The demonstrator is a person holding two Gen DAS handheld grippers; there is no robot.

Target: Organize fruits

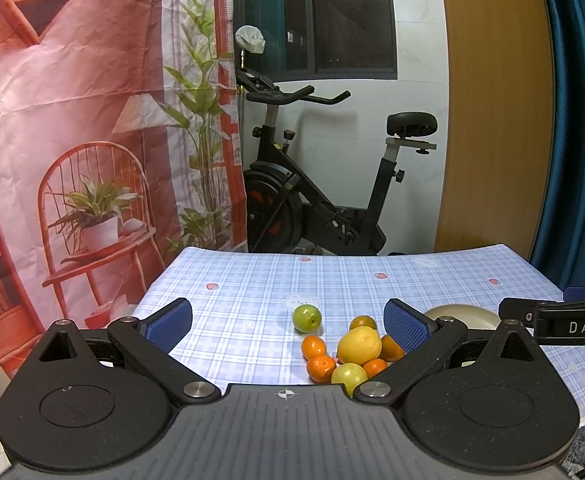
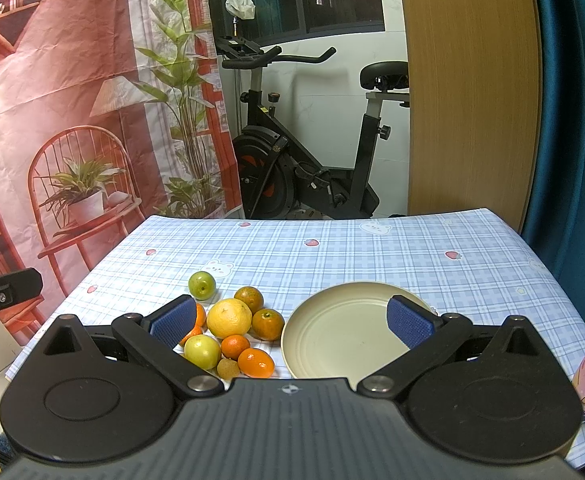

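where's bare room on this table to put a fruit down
The plate is bare. The tablecloth is free behind the plate up to the far edge, and left of the lone green fruit. It is crowded left of the plate, round the yellow citrus.

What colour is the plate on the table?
Plain cream, the plate is clearest in the right wrist view.

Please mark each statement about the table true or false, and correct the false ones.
1. The plate holds no fruit. True.
2. The right claw grips an orange. False: it is open and holds nothing.
3. One green fruit lies apart from the pile, on its far side. True.
4. The yellow fruit lies on the plate. False: it lies in the pile beside the plate.
5. The left claw is open. True.
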